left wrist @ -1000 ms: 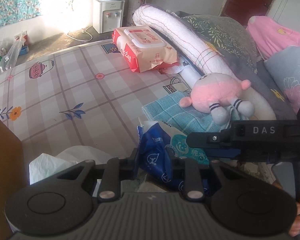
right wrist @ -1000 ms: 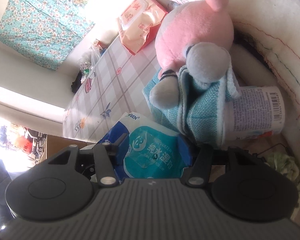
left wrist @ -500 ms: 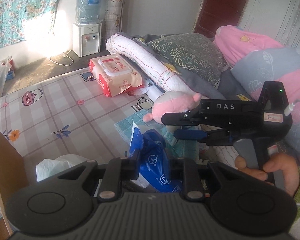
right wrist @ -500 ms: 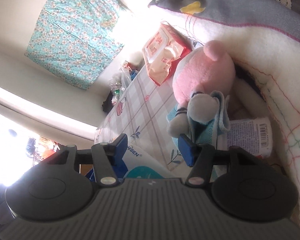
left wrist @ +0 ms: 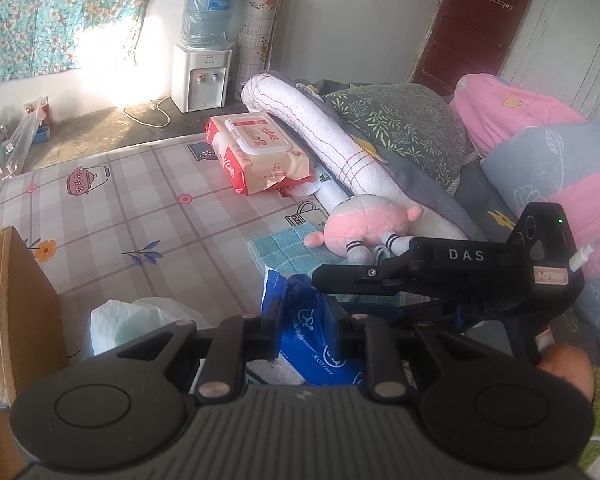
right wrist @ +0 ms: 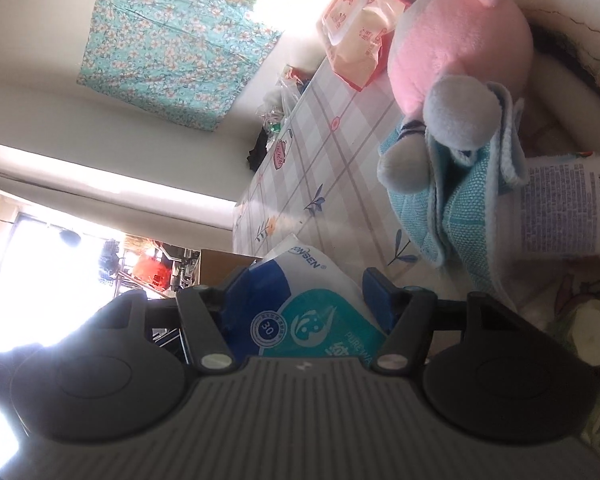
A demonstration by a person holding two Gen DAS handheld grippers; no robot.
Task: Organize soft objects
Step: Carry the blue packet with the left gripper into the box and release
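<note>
Wipes pack (left wrist: 308,336), the blue soft one, sat pinched between the fingers of my left gripper (left wrist: 305,322), close above the checked mattress (left wrist: 140,216). My right gripper (right wrist: 306,300) came at the same pack from the side, its fingers widening with the pack's printed face between them, and I could not tell whether the pads touched it. Beyond lay a pink plush toy (left wrist: 366,228) on a folded teal towel (left wrist: 288,250), with a red-and-cream wipes box (left wrist: 260,152) further back and a cardboard box (left wrist: 12,300) at my left
</note>
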